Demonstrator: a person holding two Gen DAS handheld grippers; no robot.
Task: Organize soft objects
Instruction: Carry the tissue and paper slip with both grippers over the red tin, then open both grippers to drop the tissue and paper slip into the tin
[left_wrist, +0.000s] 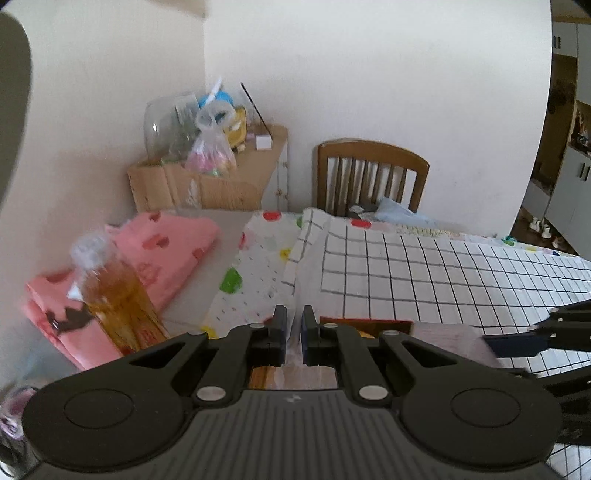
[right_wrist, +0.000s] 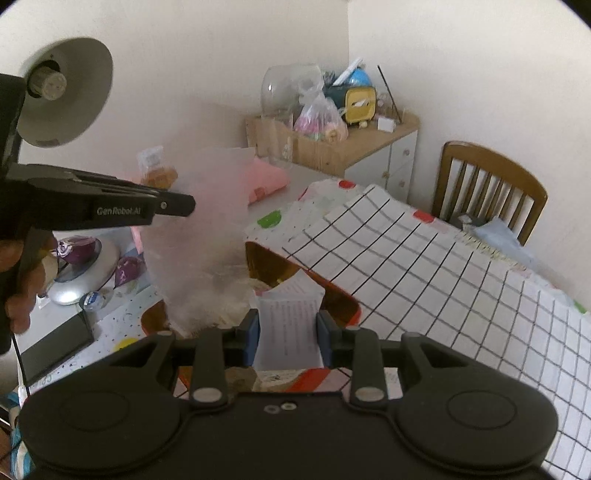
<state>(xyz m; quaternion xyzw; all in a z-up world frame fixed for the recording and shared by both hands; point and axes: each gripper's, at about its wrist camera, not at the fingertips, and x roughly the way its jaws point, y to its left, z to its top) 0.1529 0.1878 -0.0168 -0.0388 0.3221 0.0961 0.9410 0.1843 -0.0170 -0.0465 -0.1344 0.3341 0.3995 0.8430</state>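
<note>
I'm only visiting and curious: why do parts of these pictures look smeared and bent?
Left wrist view: the amber bottle and pink cloth are motion-smeared. Right wrist view: a translucent sheet by the left gripper is blurred. In both, the fisheye lens curves the checked cloth.

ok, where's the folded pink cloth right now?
Left wrist view, left side: the folded pink cloth lies on the table behind the amber bottle, left of the dotted sheet.

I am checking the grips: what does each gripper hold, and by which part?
Left gripper: a translucent plastic bag, pinched at its top edge. Right gripper: a white printed sheet, apparently clamped across its lower end.
</note>
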